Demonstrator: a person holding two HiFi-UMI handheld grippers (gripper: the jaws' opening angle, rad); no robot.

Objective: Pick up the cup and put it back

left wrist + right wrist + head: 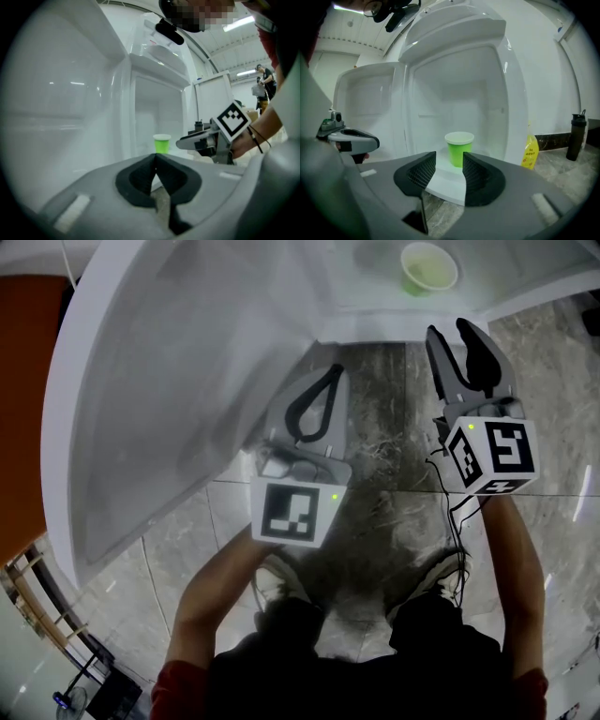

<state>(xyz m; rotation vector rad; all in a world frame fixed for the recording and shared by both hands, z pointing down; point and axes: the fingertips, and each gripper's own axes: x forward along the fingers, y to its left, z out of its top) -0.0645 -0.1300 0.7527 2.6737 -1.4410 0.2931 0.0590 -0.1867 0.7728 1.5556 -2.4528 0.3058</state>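
A green cup (428, 268) with a pale rim stands upright on the white shelf (375, 296) inside an open fridge. The same cup (459, 149) stands straight ahead in the right gripper view, a short way beyond the jaws. My right gripper (448, 329) is open just in front of the shelf edge, with nothing between its pads (474, 174). My left gripper (333, 373) hangs lower and to the left, shut on nothing, its tips touching (155, 157). From there the cup (162, 143) shows farther off, with the right gripper (197, 143) to its right.
The open fridge door (169, 381) stretches along the left, close to my left gripper. Marble floor (394, 456) lies below both grippers. A yellow bottle (529, 152) and a dark flask (575, 136) stand on the floor right of the fridge. A person (265, 79) stands far behind.
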